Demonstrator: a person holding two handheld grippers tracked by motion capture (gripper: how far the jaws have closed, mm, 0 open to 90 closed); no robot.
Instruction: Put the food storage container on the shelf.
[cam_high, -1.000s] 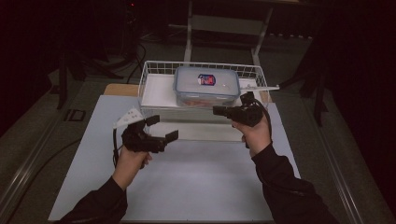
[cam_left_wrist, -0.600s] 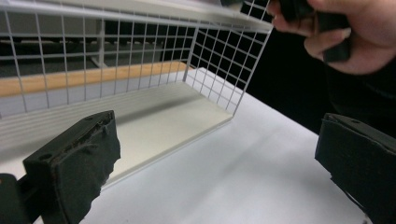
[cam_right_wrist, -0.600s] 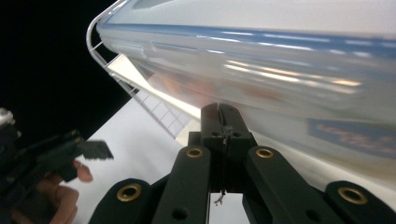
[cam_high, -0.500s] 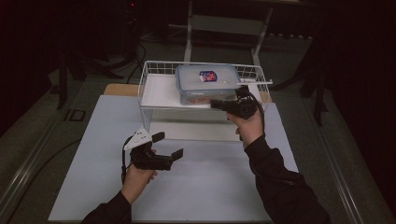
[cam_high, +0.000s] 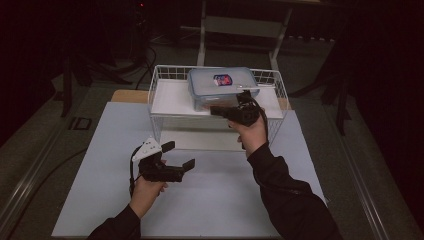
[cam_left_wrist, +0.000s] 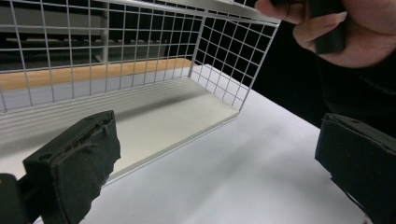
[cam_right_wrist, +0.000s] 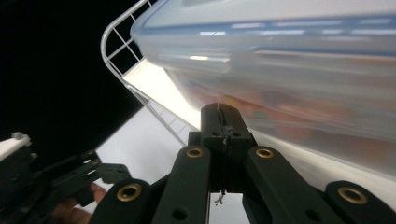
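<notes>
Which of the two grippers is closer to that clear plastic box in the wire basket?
The right gripper, jaws shut, is right at the plastic box. The left gripper sits open, low over the table in front of the basket.

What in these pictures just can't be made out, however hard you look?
- Contents of the plastic box: right gripper view, blurred reddish shapes behind the cloudy wall.
- Label on its lid: high view, too small to read.
- Whether the shut right gripper touches the box: unclear.
- Right-hand jaw of the left gripper: cut by the edge.
</notes>
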